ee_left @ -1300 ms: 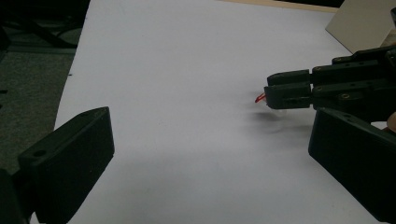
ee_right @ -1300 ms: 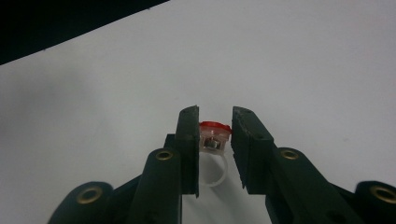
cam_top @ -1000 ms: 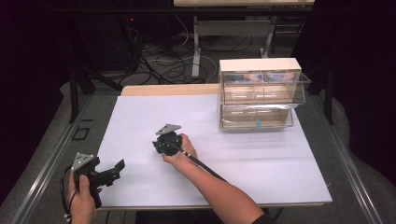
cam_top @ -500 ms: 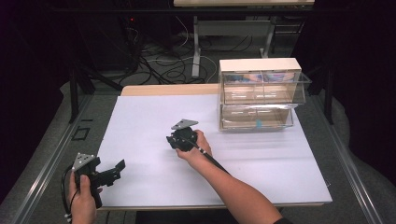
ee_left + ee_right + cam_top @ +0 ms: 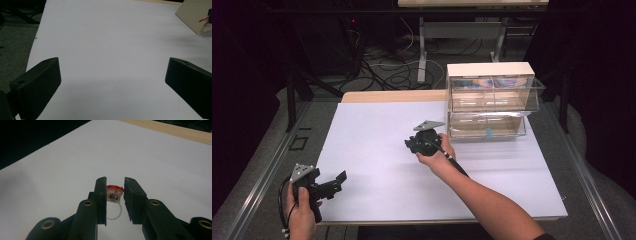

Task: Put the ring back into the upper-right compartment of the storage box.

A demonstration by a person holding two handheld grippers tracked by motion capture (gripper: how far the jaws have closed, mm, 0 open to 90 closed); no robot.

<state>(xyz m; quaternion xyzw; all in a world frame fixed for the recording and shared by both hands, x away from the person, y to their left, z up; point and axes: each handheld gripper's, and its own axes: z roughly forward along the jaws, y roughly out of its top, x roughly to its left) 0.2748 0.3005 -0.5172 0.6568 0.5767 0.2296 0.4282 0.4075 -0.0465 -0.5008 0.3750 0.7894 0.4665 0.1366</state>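
Right hand-held gripper (image 5: 114, 186) moved toward drawer box (image 5: 490, 100) | clasps ring (image 5: 114, 195) | left hand-held gripper (image 5: 112, 82) spread

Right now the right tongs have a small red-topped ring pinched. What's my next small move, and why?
Probably carry it on toward the clear drawer unit. The right tongs are clamped on the red-topped ring above bare white table, and the drawers stand just beyond that hand. The lower drawer appears pulled out slightly, though I can't be sure. The left tongs are wide open, idle.

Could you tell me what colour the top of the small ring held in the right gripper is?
Red, on a clear ring; the right gripper view shows it best.
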